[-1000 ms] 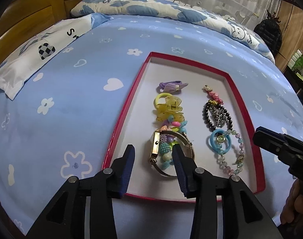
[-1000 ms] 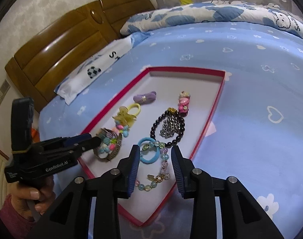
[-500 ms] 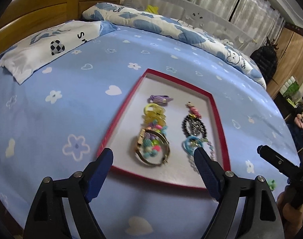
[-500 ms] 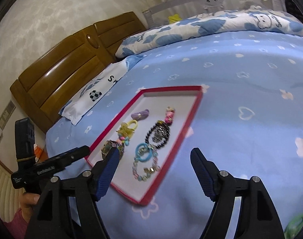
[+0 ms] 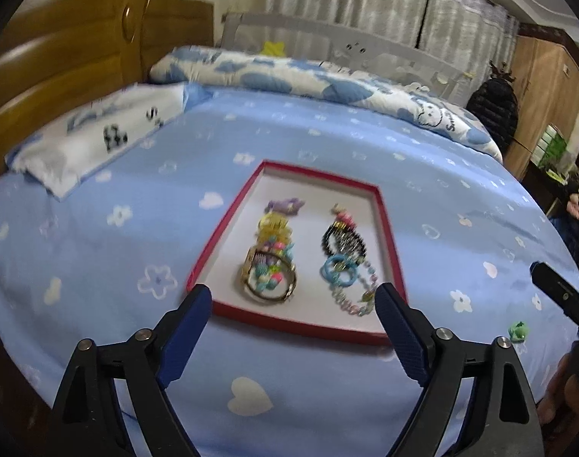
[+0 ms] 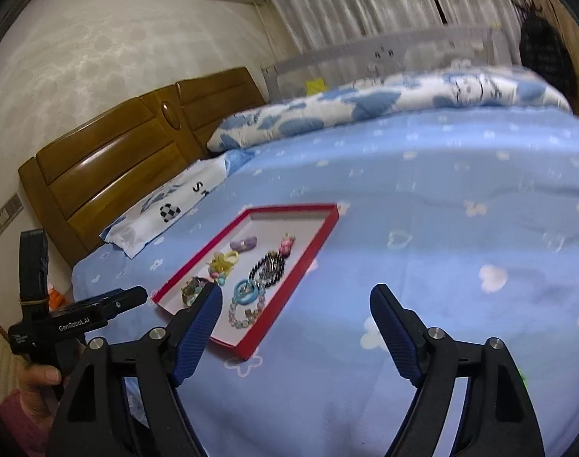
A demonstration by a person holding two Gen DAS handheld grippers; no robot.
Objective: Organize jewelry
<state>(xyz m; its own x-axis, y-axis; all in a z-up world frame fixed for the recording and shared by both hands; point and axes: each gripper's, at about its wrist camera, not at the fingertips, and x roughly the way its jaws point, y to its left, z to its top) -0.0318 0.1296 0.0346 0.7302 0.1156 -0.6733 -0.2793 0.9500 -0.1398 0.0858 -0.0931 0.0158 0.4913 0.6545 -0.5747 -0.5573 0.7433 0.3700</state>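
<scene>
A red-rimmed tray (image 5: 228,221) (image 6: 308,251) lies on the blue bedspread, with jewelry in two rows. The left row has a purple clip (image 5: 285,204), a yellow claw clip (image 5: 273,226) and a gold bangle (image 5: 269,278) with coloured beads. The right row has a pink charm (image 5: 342,215), a black bead bracelet (image 5: 344,243), a blue ring (image 5: 338,271) and a clear bead string (image 5: 356,301). My left gripper (image 5: 293,304) is open and empty, held back from the tray's near edge. My right gripper (image 6: 295,304) is open and empty, right of the tray.
A small green item (image 5: 517,330) lies on the bedspread to the right of the tray. A white pillow (image 5: 99,141) and a folded blue-and-white quilt (image 5: 308,76) lie at the back by the wooden headboard (image 6: 118,167). A wardrobe (image 5: 544,87) stands at far right.
Both grippers have opened wide and pulled back and up from the tray. The jewelry in the tray has stayed where it was.
</scene>
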